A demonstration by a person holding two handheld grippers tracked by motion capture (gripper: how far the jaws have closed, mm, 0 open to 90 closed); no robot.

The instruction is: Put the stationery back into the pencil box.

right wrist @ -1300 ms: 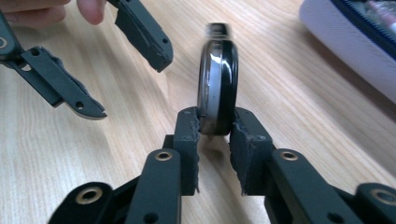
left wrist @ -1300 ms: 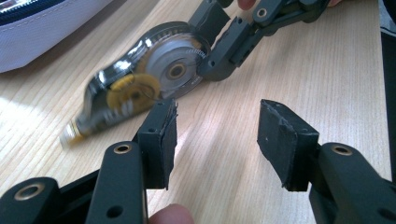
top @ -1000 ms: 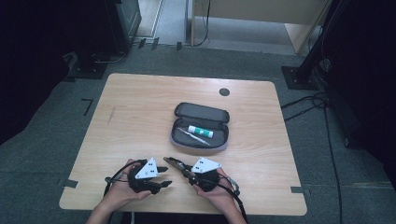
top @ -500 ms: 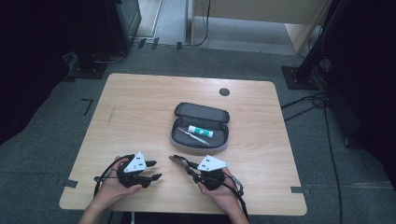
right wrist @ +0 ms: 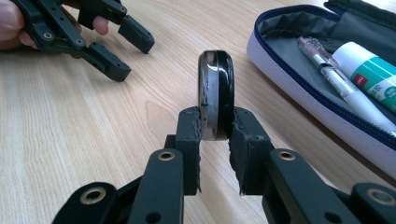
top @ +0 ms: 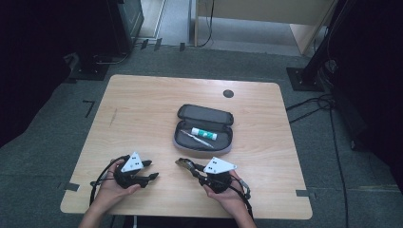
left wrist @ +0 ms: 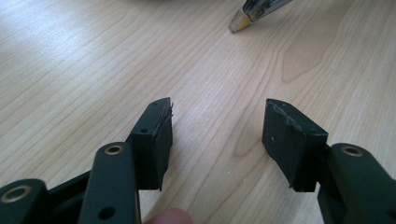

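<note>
Near the table's front edge my right gripper (top: 184, 164) is shut on a dark and clear pen (right wrist: 215, 88), which I see almost end-on between its pads. My left gripper (top: 151, 170) lies a hand's width to the left of it, its jaws apart with bare wood between them (left wrist: 215, 135); they have just been opening. The pen's clear tip (left wrist: 243, 18) shows beyond those jaws. Past the right gripper lies an open grey pencil case (top: 202, 148) with a blue zip, holding a white and green tube (top: 204, 133) and a thin pen (top: 195, 138). The left gripper (right wrist: 128, 53) also appears in the right gripper view.
The wooden table (top: 142, 109) has a round black grommet (top: 228, 93) at the back. Cables trail from both grippers toward the front edge. On the floor around stand dark equipment bases (top: 304, 78) and a cabinet.
My left gripper has drawn away to the left from the right gripper and the pen. The right gripper has stayed where it was, still shut on the pen.
</note>
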